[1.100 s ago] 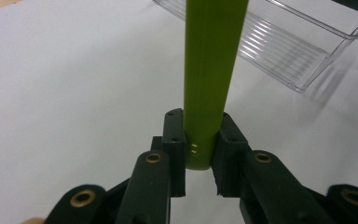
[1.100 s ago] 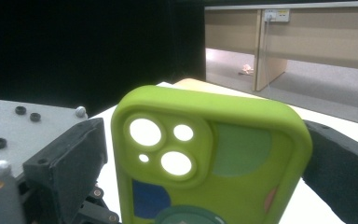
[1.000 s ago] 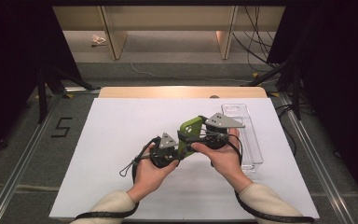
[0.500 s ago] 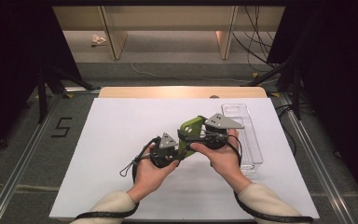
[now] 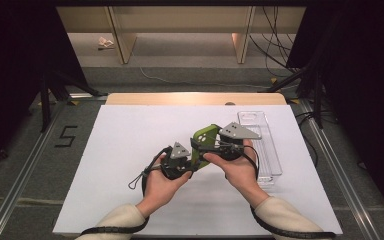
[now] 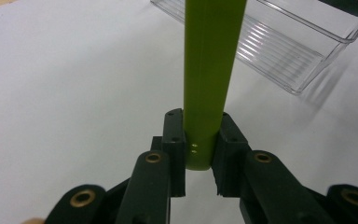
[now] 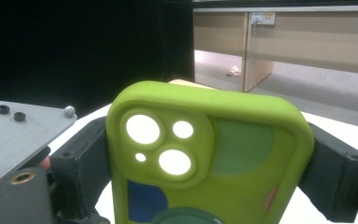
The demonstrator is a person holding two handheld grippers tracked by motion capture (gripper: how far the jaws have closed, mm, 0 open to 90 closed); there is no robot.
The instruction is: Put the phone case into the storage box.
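White sheet (image 5: 130,150) covered the tabletop, dark surrounds, pale cabinets at the back. Both hands met near the centre, w/ a clear plastic tray (image 5: 267,150) lying just to the right of them.

Green phone case (image 5: 203,142) was held up off the sheet btwn the two grippers. Left gripper (image 6: 198,161) was clamped narrow on the case's thin edge at one end, pads (image 6: 174,140) tight on both sides; in the left gripper view the case (image 6: 209,70) rose straight up from the jaws, tray (image 6: 279,51) behind it.

Right gripper (image 7: 209,158) straddled the case (image 7: 205,154) across its full width, camera cut-outs facing the lens. Its jaws had just been closing, w/ the case btwn them, and the pads (image 7: 84,158) looked to be against both long edges now, so prob. gripping, wide.

Vs. a sec ago: hands and case sat in the same spot; only the right jaws had changed. Judgement: a handover, right taking hold while left hadn't let go yet. Next would likely be left releasing, then case toward the tray.
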